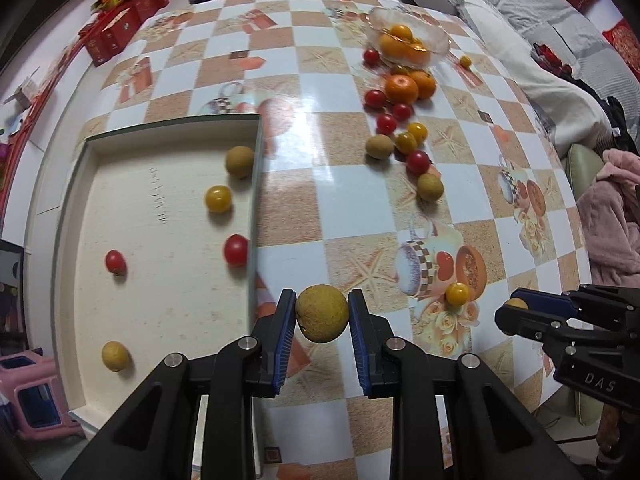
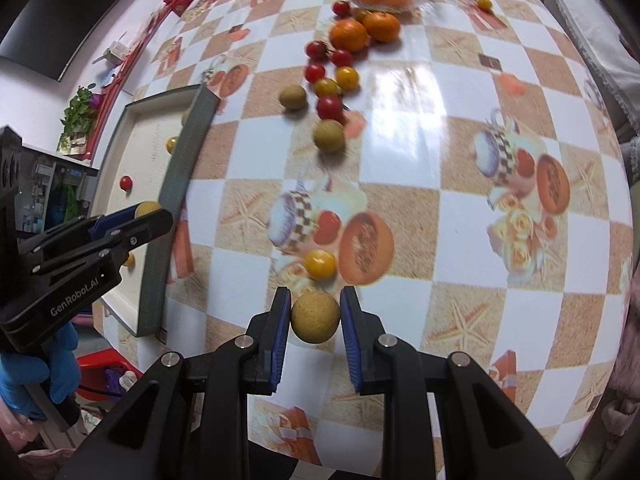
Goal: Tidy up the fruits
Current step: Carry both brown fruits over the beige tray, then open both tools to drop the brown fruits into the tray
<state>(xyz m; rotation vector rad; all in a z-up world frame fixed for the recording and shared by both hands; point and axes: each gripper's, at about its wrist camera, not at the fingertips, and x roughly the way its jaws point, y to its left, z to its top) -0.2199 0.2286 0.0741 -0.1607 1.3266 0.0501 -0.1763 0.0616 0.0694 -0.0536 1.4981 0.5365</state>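
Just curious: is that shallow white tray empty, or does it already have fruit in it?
Not empty. The tray holds five small fruits: two red, one yellow, two brownish.

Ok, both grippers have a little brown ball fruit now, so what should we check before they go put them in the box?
1. Left gripper shut on its brown fruit: ok.
2. Right gripper shut on its brown fruit: ok.
3. Both fruits lifted off the tablecloth: cannot tell.
4. Box has bare floor for more fruit: ok.
5. Left gripper over the box: not ok, it is just outside the wall.
6. Grippers apart from each other: ok.
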